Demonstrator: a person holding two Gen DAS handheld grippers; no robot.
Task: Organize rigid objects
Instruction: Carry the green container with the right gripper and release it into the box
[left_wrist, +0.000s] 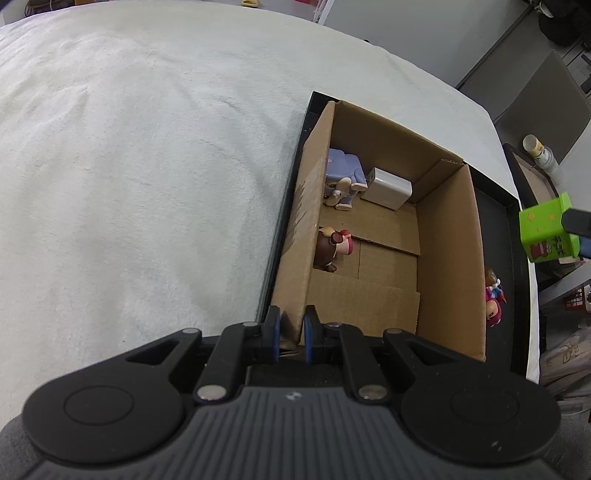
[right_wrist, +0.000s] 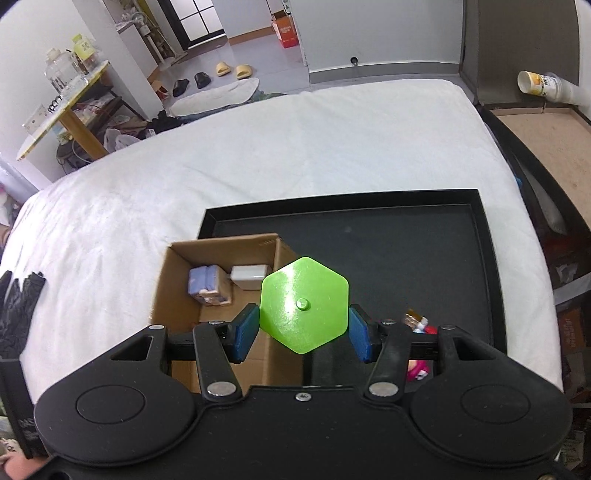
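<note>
A cardboard box (left_wrist: 447, 266) stands in a black tray (left_wrist: 506, 236) on a white bed. Inside it are a lilac figure (left_wrist: 343, 177), a white adapter (left_wrist: 386, 188) and a brown figure with a red bow (left_wrist: 332, 247). My left gripper (left_wrist: 293, 332) is shut on the box's left wall at its near end. My right gripper (right_wrist: 303, 325) is shut on a green hexagonal container (right_wrist: 303, 304), held in the air above the box's right wall (right_wrist: 280, 254); the same green container (left_wrist: 546, 232) shows at the right edge of the left wrist view. A pink toy figure (left_wrist: 493, 299) lies in the tray right of the box.
The white bedcover (left_wrist: 129, 166) spreads wide to the left of the tray. The far part of the black tray (right_wrist: 388, 251) is bare. A bedside ledge (right_wrist: 546, 140) with a tipped bottle (right_wrist: 543, 86) lies to the right. A table (right_wrist: 62, 114) and slippers stand beyond the bed.
</note>
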